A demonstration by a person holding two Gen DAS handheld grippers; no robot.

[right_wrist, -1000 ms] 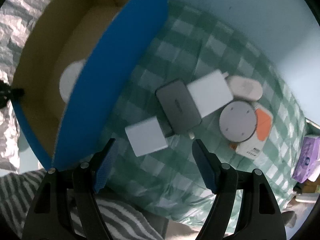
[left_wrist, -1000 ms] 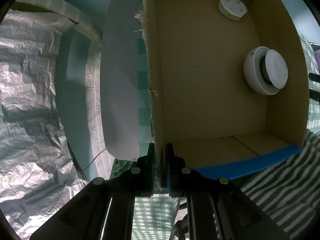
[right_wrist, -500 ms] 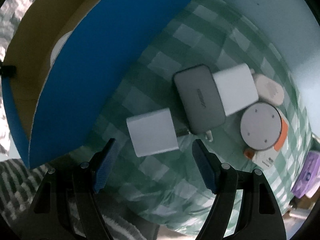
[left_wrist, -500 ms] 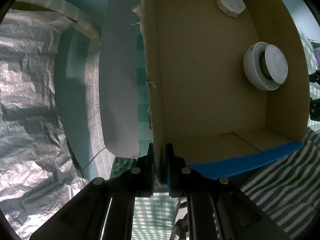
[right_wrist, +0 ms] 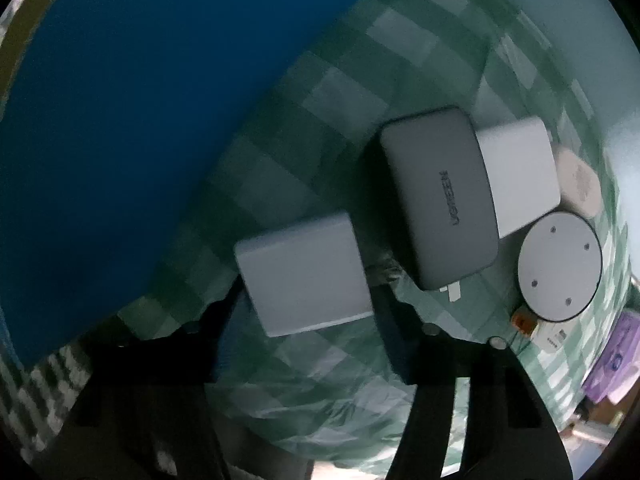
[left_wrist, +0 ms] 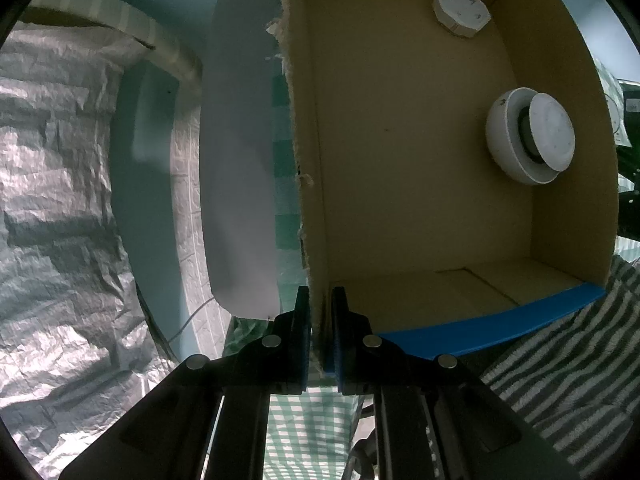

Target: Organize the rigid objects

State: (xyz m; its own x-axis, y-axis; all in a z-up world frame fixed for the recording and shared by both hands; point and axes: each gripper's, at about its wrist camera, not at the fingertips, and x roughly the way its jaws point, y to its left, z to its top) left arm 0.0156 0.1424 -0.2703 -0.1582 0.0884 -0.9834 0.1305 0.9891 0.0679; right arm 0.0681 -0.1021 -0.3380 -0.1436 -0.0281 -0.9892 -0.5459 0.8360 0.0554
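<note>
Step in hand, as I judge it: right gripper [right_wrist: 306,320] grasps the white square plastic charger block [right_wrist: 304,274]; best keep the fingers square to its flat sides while closing, clear of the grey rounded charger [right_wrist: 438,204] at 2 o'clock. The block lies on the green-checked surface [right_wrist: 360,80] between the closing fingers, contact unclear. Left gripper [left_wrist: 320,336] is clamped on the brown cardboard box's wall [left_wrist: 310,160].

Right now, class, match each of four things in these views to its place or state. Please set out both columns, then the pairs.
1. bowl
2. grey charger
3. white cube
4. left hand-held gripper

a. between the closing right fingers
b. inside the box
c. shut on the box wall
d. on the cloth, against a white block

Pairs: 1-b, 2-d, 3-a, 4-c
</note>
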